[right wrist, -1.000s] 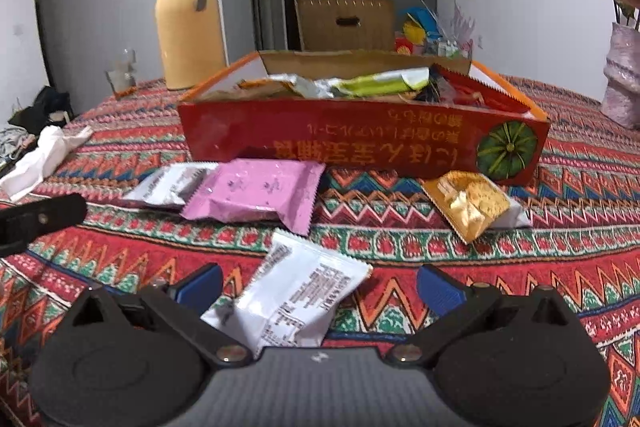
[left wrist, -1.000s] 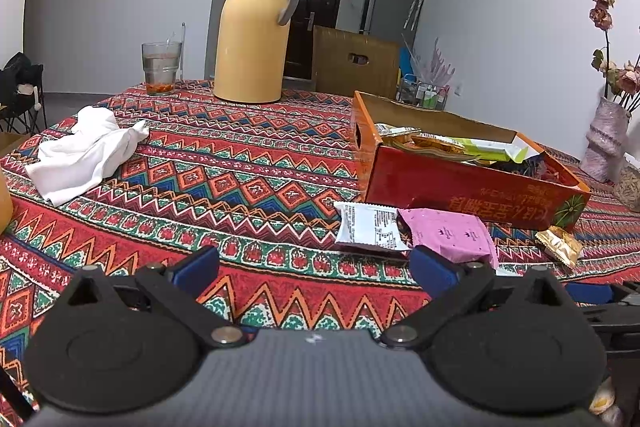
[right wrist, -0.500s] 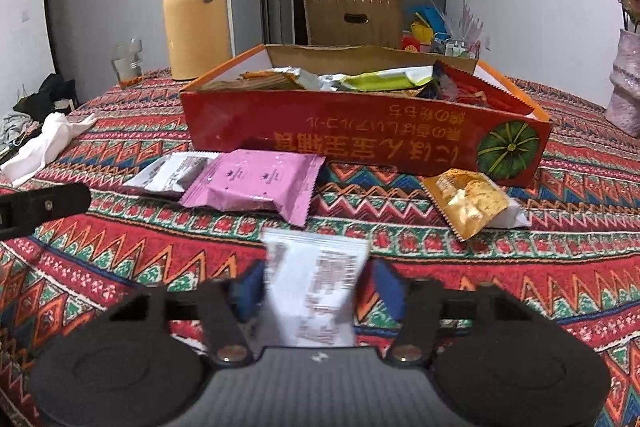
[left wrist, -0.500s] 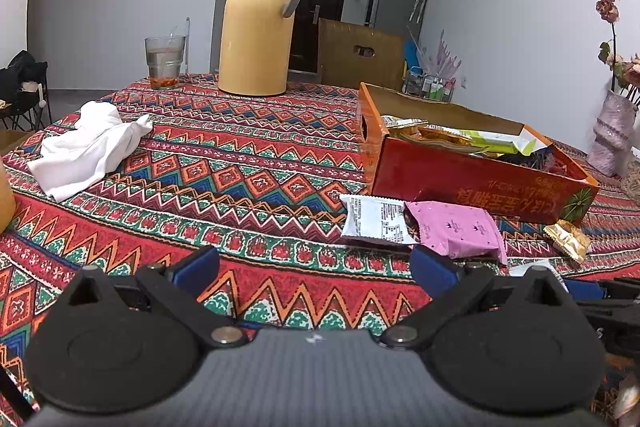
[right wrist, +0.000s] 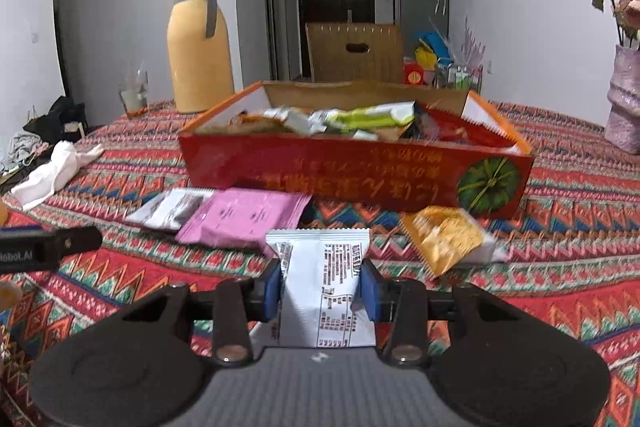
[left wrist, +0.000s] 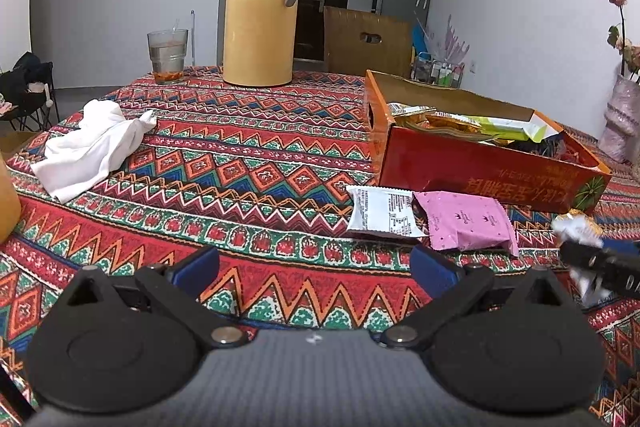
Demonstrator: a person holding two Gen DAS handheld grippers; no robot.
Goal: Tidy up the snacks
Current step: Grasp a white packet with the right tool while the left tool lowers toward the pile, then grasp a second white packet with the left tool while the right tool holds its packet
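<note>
Right gripper (right wrist: 320, 287) has just closed on your white packet (right wrist: 326, 291) before the red box (right wrist: 360, 171); left gripper (left wrist: 314, 263) gapes empty.

The worktop (left wrist: 248, 163) wears a woven, matt patterned cloth. The red box (right wrist: 352, 171) looks like glossy printed card with a plain brown card inside. The white packet (right wrist: 324, 279) and pink packet (right wrist: 244, 215) are smooth plastic film, faintly shiny. The yellow jug (left wrist: 258, 23) is satin-smooth plastic, the tumbler (left wrist: 167, 55) clear glass, the white rag (left wrist: 90, 147) soft crumpled cloth
</note>
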